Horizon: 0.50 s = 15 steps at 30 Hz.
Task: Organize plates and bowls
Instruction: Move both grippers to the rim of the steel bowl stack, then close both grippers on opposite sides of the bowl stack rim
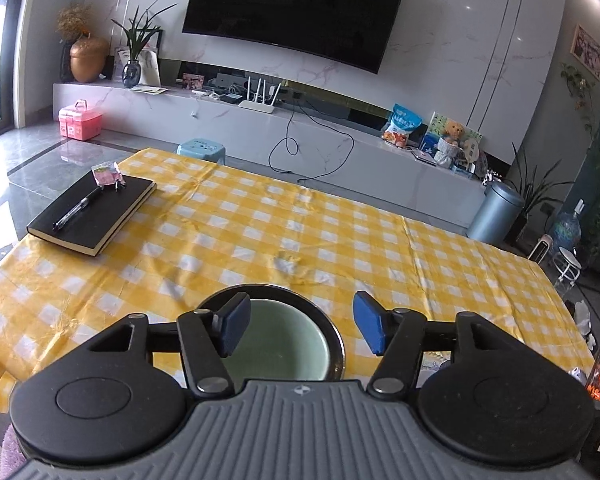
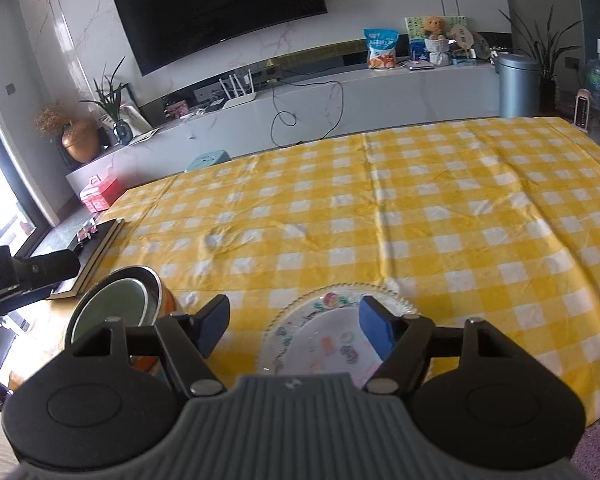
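Bowls first: we are looking at a pale green bowl (image 1: 278, 340) nested inside a larger dark-rimmed bowl (image 1: 324, 316), both sitting on the yellow checked tablecloth (image 1: 300, 232) near its front edge. In the right wrist view the outer bowl (image 2: 166, 300) is showing an orange side. We are holding the left gripper (image 1: 300, 326) above them with its blue pads well apart; one pad is overlapping the green bowl's near-left rim in the picture, the other is hanging over the cloth to the right, and neither is pressing on anything.

To the right of the bowls, well apart from them, a clear glass plate (image 2: 320, 340) with a beaded rim and coloured cartoon stickers is lying flat on the cloth. We are keeping the right gripper (image 2: 296, 328) over it, jaws spread wide, with nothing clamped between them; the right pad is overlapping the plate's right part in the picture.

As for writing, we are reading little: the stickers' lettering is too small to make out, and the blue snack bag (image 1: 404, 124) on the TV bench carries print we cannot read. A black notebook (image 1: 92, 216) with a pen (image 1: 78, 208) on it is lying at the far left of the table.
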Each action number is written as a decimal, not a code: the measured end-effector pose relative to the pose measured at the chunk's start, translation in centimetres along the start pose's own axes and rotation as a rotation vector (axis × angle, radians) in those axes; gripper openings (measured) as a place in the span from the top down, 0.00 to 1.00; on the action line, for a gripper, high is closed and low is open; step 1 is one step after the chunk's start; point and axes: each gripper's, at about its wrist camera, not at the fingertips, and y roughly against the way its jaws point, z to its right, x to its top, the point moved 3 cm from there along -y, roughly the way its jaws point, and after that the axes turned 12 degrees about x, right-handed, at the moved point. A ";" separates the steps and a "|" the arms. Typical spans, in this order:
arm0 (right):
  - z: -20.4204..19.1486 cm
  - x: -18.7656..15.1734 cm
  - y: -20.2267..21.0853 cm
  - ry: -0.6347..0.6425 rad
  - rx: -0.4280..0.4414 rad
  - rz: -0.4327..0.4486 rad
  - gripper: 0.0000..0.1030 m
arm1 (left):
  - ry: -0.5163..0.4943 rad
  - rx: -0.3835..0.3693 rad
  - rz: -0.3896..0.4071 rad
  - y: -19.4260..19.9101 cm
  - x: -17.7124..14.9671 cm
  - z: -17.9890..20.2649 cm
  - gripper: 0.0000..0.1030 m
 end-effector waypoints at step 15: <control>-6.7 0.3 -4.1 0.006 0.113 -0.105 0.21 | 0.089 0.089 -0.092 -2.7 -0.6 -5.9 0.28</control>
